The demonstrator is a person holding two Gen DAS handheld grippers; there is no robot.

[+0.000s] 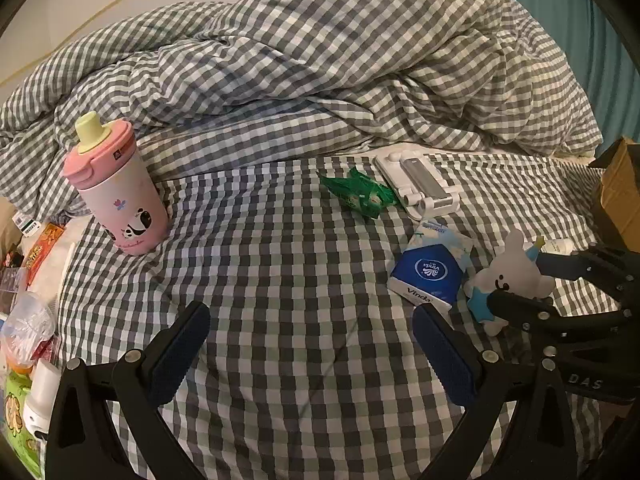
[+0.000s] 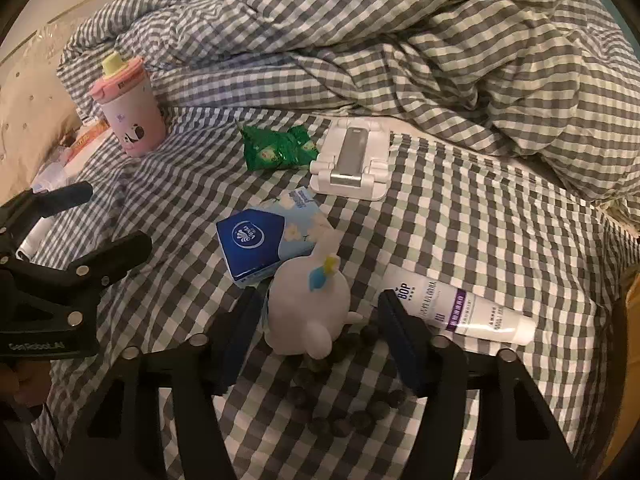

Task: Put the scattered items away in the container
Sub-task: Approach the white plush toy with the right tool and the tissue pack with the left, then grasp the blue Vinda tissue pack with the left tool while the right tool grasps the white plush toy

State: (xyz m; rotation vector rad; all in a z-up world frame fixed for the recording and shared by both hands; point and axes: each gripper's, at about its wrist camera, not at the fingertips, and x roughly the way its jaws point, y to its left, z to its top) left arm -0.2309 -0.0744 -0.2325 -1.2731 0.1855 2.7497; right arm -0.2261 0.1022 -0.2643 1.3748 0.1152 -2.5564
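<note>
On a grey-checked bedsheet (image 2: 460, 216), the right gripper (image 2: 316, 320) straddles a white bear figurine (image 2: 308, 300); its jaws stand either side of the toy, apart from it, with gaps showing. The left gripper (image 1: 310, 344) hovers spread wide over bare sheet, nothing between its pads. Just beyond the figurine lies a blue Vinda tissue pack (image 2: 260, 240), with a white tube (image 2: 460, 308) to the right. Farther off lie a green snack packet (image 2: 276, 148) and white phone stand (image 2: 352, 160); a pink panda cup (image 1: 120, 196) stands far left. A cardboard box (image 1: 620, 188) sits at the right edge.
</note>
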